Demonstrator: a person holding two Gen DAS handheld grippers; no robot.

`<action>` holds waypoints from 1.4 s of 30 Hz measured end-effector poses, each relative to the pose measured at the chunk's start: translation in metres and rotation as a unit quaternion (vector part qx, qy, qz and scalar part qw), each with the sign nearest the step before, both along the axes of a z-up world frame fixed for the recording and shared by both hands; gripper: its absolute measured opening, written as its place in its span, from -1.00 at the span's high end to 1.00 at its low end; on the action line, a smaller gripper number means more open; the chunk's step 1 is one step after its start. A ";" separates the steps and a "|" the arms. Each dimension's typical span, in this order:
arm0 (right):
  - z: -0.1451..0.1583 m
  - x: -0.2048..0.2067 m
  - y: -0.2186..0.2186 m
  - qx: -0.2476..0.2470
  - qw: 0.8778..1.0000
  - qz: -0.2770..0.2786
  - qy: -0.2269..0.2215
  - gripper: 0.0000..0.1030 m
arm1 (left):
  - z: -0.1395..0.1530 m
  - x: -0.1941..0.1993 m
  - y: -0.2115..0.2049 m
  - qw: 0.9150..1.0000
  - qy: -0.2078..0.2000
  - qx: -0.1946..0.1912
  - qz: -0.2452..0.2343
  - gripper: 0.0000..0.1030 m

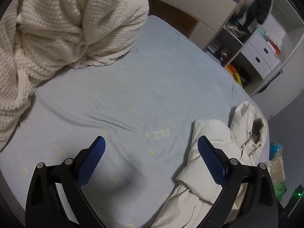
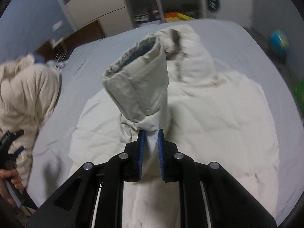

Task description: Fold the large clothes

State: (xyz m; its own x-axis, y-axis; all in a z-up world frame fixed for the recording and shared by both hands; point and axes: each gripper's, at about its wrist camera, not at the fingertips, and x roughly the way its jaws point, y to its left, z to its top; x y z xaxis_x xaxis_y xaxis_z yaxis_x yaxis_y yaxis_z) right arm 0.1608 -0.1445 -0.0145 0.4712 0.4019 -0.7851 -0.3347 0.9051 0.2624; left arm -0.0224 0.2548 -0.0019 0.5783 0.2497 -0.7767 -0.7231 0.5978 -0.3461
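Observation:
A cream hooded jacket [image 2: 218, 117] lies spread on the pale blue bed sheet [image 2: 228, 36]. My right gripper [image 2: 151, 133] is shut on a bunch of its sleeve [image 2: 138, 87], which stands up with the cuff opening facing away. In the left wrist view the same jacket [image 1: 209, 152] lies at the bed's right edge, hood [image 1: 252, 125] up. My left gripper [image 1: 151, 144] is open over bare sheet, its right finger [image 1: 210, 161] above the jacket's edge, nothing between the pads. In the right wrist view a hand [image 2: 11, 178] holds the left gripper's black frame [image 2: 9, 148].
A thick cream knitted blanket [image 1: 57, 34] is heaped at the far left of the bed [image 1: 133, 95]. Shelves and white drawers [image 1: 260, 55] stand beyond the bed. A blue globe [image 2: 278, 40] sits on the floor to the right.

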 end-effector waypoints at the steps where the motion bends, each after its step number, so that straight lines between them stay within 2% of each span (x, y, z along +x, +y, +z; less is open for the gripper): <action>1: -0.005 0.000 -0.011 0.009 1.000 -0.014 0.008 0.77 | -0.001 0.001 -0.001 1.000 0.003 0.000 -0.004 -0.83; 4: -0.023 0.004 -0.046 0.039 0.996 -0.062 0.042 0.77 | -0.003 0.004 -0.004 1.000 0.008 0.001 -0.011 -0.83; 8: -0.057 0.010 -0.087 0.066 0.985 -0.116 0.109 0.77 | -0.004 0.007 -0.007 1.000 0.016 0.002 -0.020 -0.83; 11: -0.074 0.009 -0.102 0.069 0.980 -0.127 0.134 0.73 | -0.006 0.009 -0.010 0.999 0.019 0.002 -0.026 -0.83; 12: -0.077 0.009 -0.105 0.073 0.980 -0.126 0.139 0.66 | -0.007 0.011 -0.012 0.999 0.023 0.003 -0.030 -0.83; 14: -0.080 0.007 -0.113 0.084 0.977 -0.131 0.146 0.19 | -0.008 0.013 -0.014 0.999 0.027 0.004 -0.037 -0.83; 16: -0.082 0.007 -0.123 0.107 0.972 -0.146 0.150 -0.01 | -0.008 0.015 -0.017 0.999 0.030 0.005 -0.040 -0.83; 19: -0.086 0.007 -0.138 0.157 0.960 -0.171 0.155 -0.06 | -0.010 0.018 -0.021 0.998 0.035 0.007 -0.049 -0.83; 23: -0.091 0.015 -0.149 0.187 0.950 -0.188 0.164 -0.06 | -0.012 0.023 -0.026 0.997 0.042 0.009 -0.060 -0.83; 28: -0.090 0.027 -0.139 0.179 0.958 -0.174 0.143 0.00 | -0.014 0.032 -0.036 0.996 0.051 0.019 -0.076 -0.83; 29: -0.087 0.029 -0.135 0.167 0.962 -0.170 0.134 0.32 | -0.014 0.033 -0.037 0.995 0.052 0.020 -0.078 -0.83; 31: -0.083 0.034 -0.132 0.149 0.968 -0.163 0.119 0.61 | -0.015 0.037 -0.042 0.995 0.054 0.022 -0.085 -0.83; 32: -0.080 0.035 -0.135 0.149 0.968 -0.165 0.113 0.70 | -0.016 0.040 -0.045 0.994 0.056 0.023 -0.090 -0.83; 37: -0.071 0.040 -0.152 0.157 0.965 -0.185 0.095 0.76 | -0.017 0.056 -0.065 0.989 0.060 0.040 -0.129 -0.83; 39: -0.071 0.042 -0.151 0.140 0.969 -0.180 0.092 0.76 | -0.018 0.062 -0.073 0.987 0.059 0.044 -0.145 -0.83; 42: -0.079 0.045 -0.152 0.130 0.969 -0.186 0.102 0.76 | -0.019 0.072 -0.088 0.982 0.060 0.050 -0.173 -0.83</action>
State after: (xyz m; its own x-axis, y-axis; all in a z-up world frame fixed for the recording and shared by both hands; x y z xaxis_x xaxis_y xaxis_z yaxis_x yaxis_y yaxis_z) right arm 0.2057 -0.2968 -0.0933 0.4669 0.4309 -0.7722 0.0845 0.8475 0.5240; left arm 0.0494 0.1664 -0.0211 0.5479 0.1330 -0.8259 -0.5026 0.8416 -0.1979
